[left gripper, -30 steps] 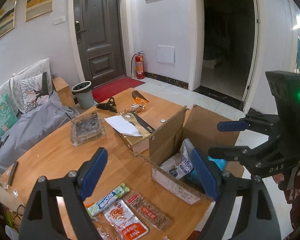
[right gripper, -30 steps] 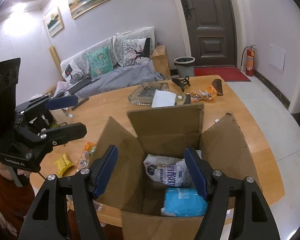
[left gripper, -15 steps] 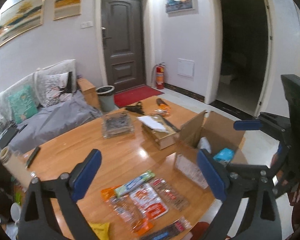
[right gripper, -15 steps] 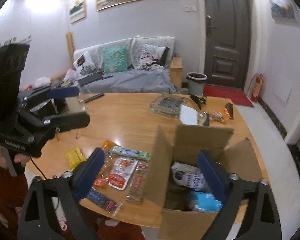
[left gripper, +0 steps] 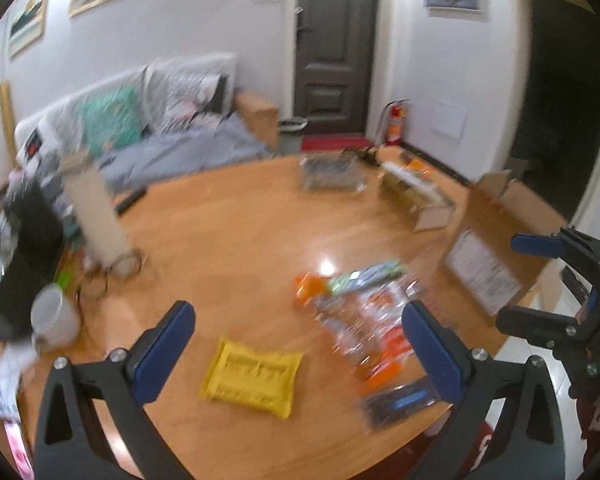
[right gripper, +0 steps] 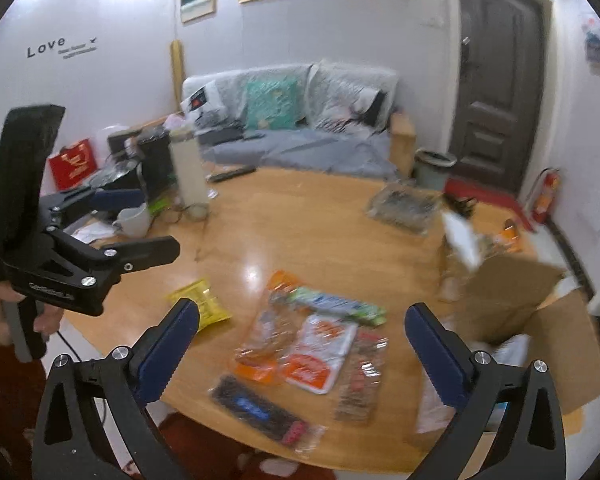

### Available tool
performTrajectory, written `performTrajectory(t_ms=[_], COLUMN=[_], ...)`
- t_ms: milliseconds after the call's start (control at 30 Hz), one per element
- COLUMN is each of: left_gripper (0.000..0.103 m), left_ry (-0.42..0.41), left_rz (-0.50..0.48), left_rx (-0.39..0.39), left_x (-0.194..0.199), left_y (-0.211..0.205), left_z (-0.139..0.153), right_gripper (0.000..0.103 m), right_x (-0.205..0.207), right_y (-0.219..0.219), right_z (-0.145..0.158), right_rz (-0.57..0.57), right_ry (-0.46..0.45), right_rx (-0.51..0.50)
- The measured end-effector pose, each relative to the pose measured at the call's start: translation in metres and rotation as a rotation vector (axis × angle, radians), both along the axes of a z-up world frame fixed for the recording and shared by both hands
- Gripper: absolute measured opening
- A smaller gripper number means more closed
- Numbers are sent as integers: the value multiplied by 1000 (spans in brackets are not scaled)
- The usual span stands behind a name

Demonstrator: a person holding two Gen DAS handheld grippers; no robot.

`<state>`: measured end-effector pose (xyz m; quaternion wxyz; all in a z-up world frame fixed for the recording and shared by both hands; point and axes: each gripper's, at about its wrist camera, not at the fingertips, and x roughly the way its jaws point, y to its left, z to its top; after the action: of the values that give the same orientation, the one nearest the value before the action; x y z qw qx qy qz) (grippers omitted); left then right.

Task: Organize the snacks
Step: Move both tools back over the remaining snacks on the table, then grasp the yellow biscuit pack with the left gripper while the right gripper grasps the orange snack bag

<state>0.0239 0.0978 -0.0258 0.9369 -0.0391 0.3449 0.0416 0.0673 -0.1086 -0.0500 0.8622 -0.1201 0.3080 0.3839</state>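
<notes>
A yellow snack packet [left gripper: 253, 376] lies on the wooden table [left gripper: 228, 240] just ahead of my open, empty left gripper [left gripper: 300, 344]. To its right lies a loose pile of snack packets [left gripper: 368, 320], blurred. The open cardboard box [left gripper: 496, 240] stands at the table's right edge. In the right wrist view my right gripper [right gripper: 300, 344] is open and empty above the pile [right gripper: 312, 344]; the yellow packet [right gripper: 200, 300] lies left, the box [right gripper: 532, 320] right. The left gripper [right gripper: 136, 228] shows at the left there, the right gripper [left gripper: 540, 280] at the right of the left wrist view.
A white mug [left gripper: 56, 316] and a tall pale cylinder [left gripper: 96, 216] stand at the table's left. A clear tray [left gripper: 332, 172] and a small open carton [left gripper: 420, 196] sit at the far side. A sofa [left gripper: 160, 132] stands behind the table.
Both grippers have swung left, away from the box and toward the loose snacks. The yellow packet has come in front of the left gripper. Both stay open and empty.
</notes>
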Motion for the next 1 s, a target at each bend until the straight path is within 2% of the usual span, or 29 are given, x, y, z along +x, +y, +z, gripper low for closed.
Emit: performTrajectory(t_ms=[133, 233, 433, 567, 767, 867, 967, 1000], left_gripper=[102, 102, 102, 102, 102, 102, 102, 102], left_ry=[72, 110, 179, 198, 228, 241, 239, 239], left_rz=[60, 66, 36, 16, 55, 69, 21, 13], left_rx=[-38, -62, 15, -46, -32, -103, -164, -163], left_x=[0, 2, 22, 26, 25, 15, 10, 11], left_y=[20, 26, 30, 40, 40, 42, 37, 33], left_z=[-45, -71, -121, -138, -149, -147, -145, -144], right_gripper=[103, 103, 103, 103, 103, 103, 103, 103], right_x=[13, 21, 36, 41, 56, 63, 68, 69], right_y=[22, 34, 54, 66, 77, 80, 84, 86], right_z=[-38, -68, -111, -130, -151, -157, -159, -160], right_rz=[-21, -29, -22, -20, -33, -30, -26, -24], right_ry=[48, 92, 147, 165, 201, 219, 221, 220], right_rx=[-35, -42, -85, -111, -139, -135, -139, -141])
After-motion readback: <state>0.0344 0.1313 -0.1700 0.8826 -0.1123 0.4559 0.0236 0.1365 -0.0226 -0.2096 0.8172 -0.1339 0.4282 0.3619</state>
